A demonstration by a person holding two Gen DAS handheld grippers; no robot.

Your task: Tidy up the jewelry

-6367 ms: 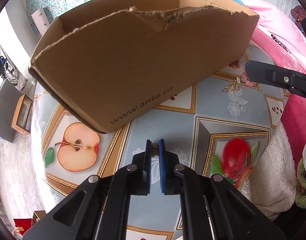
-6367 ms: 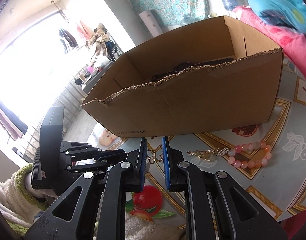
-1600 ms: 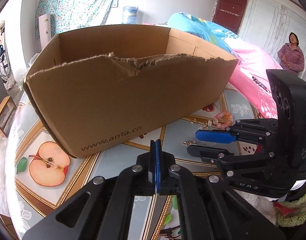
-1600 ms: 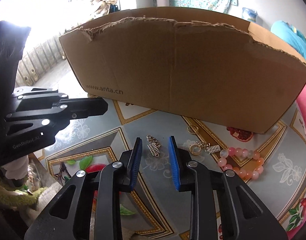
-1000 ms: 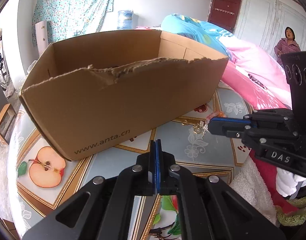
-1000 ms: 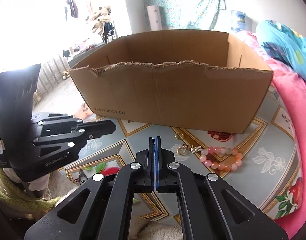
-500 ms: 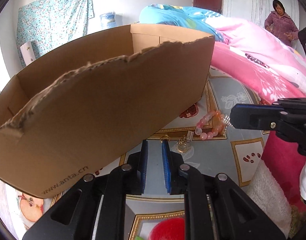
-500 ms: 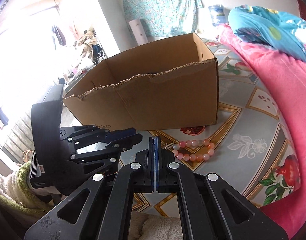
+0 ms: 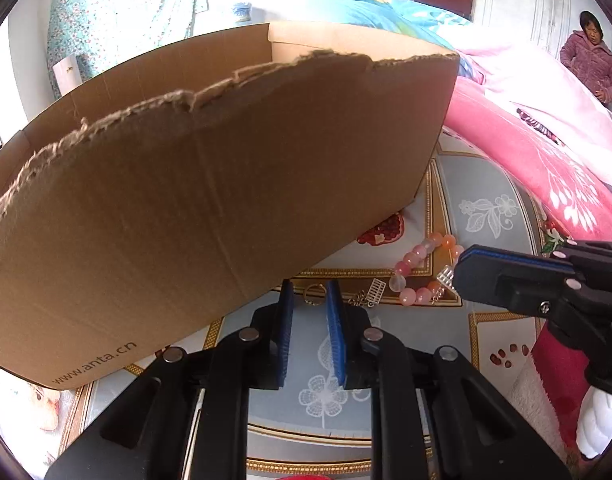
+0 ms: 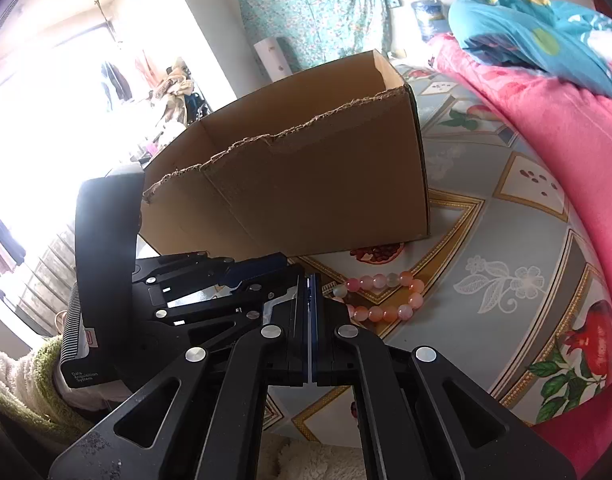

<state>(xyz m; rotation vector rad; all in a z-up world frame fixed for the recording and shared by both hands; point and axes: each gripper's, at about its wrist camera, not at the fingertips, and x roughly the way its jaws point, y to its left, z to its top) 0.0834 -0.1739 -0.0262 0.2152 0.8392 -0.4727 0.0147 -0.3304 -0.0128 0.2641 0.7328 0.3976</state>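
Two grippers near the box (image 9: 210, 200): left (image 9: 309, 292) opening, empty, over a ring (image 9: 313, 293) it could flick away; right (image 10: 309, 280) closed.

Bright daylight, window (image 10: 46, 92) glare, fisheye-warped edges.

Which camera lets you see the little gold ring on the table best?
The left wrist view. The gold ring lies on the table just beyond the opening left gripper, touching nothing. In the right wrist view, the black grippers cover that spot, so the ring cannot be seen.
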